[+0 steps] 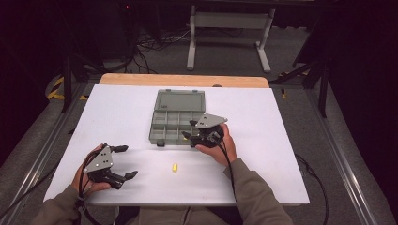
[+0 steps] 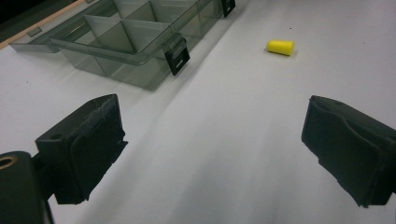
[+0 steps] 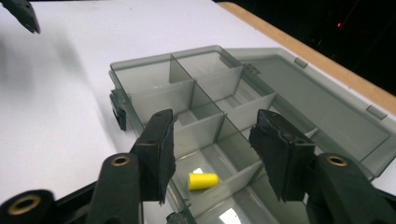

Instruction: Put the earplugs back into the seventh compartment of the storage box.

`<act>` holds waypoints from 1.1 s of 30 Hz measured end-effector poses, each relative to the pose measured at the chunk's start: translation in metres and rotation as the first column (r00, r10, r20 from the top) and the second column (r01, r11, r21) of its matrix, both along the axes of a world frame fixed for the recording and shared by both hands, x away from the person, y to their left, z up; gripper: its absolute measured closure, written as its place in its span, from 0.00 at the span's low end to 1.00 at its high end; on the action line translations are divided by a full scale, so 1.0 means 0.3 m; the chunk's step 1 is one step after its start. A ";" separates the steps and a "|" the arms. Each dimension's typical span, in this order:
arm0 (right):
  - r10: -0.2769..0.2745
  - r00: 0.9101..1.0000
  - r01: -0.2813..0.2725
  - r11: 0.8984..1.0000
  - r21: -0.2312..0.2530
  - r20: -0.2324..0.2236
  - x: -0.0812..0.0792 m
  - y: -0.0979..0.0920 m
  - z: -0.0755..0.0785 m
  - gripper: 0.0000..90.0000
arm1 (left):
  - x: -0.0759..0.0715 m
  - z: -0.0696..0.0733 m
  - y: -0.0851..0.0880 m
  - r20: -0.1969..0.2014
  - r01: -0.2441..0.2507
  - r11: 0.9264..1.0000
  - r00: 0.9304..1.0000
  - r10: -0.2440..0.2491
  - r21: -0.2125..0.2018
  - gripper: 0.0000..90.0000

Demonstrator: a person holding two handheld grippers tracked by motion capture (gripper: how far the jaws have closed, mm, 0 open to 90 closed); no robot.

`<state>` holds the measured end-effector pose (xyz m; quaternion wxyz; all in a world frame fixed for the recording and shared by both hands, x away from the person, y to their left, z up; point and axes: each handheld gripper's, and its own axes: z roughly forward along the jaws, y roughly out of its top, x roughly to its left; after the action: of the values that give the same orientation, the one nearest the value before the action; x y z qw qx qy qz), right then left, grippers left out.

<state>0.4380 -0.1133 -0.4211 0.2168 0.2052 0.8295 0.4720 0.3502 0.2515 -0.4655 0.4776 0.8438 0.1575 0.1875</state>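
Note:
A grey see-through compartment box (image 1: 156,132) lies open mid-table, its lid (image 1: 180,100) flat behind it. My right gripper (image 1: 189,129) hovers over the box's front right corner, jaws open. In the right gripper view a yellow earplug (image 3: 202,180) lies in a compartment of the box (image 3: 140,65), just below my right gripper (image 3: 212,135) and not touched by it. A second yellow earplug (image 1: 174,167) lies on the white table in front of the box. My left gripper (image 1: 130,161) rests at the front left, wide open and holding nothing. It (image 2: 215,126) faces that earplug (image 2: 280,47) and the box (image 2: 135,42).
The white board (image 1: 263,154) covers a wooden table whose far edge (image 1: 183,79) shows behind the lid. Black latches (image 2: 177,53) stick out of the box's front wall. Cables trail from both grippers toward the person. A metal stand (image 1: 230,28) stands on the floor beyond.

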 end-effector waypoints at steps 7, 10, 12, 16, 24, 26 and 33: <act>0.010 0.999 -0.010 1.000 0.020 0.041 -0.037 -0.002 0.034 0.43 | 0.001 0.000 0.000 0.000 0.000 1.000 1.000 0.000 -0.001 0.07; 0.014 0.999 -0.016 1.000 0.024 0.048 -0.051 -0.002 0.045 0.39 | 0.001 0.000 0.000 0.000 0.000 1.000 1.000 0.000 0.002 0.07; 0.022 0.998 -0.023 0.999 0.024 0.055 -0.065 0.000 0.053 0.36 | 0.000 0.000 0.000 0.000 0.000 1.000 1.000 0.000 0.001 0.07; 0.041 0.997 -0.042 0.999 0.023 0.062 -0.085 0.005 0.062 0.32 | 0.000 0.001 0.000 0.000 0.000 1.000 1.000 0.000 0.001 0.07; 0.071 0.994 -0.071 0.997 0.006 0.078 -0.124 0.019 0.068 0.26 | 0.000 0.001 0.001 0.000 0.001 1.000 1.000 -0.001 -0.002 0.07; 0.078 0.994 -0.078 0.997 0.001 0.075 -0.131 0.020 0.066 0.25 | -0.001 0.001 0.000 0.000 0.001 1.000 1.000 -0.001 -0.002 0.07; 0.094 0.993 -0.093 0.996 -0.012 0.064 -0.154 0.019 0.055 0.23 | 0.000 0.001 0.000 -0.001 0.001 1.000 1.000 -0.001 -0.001 0.07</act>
<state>0.3918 -0.1074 -0.4046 0.2223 0.1496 0.8329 0.4842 0.3501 0.2516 -0.4654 0.4779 0.8438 0.1574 0.1868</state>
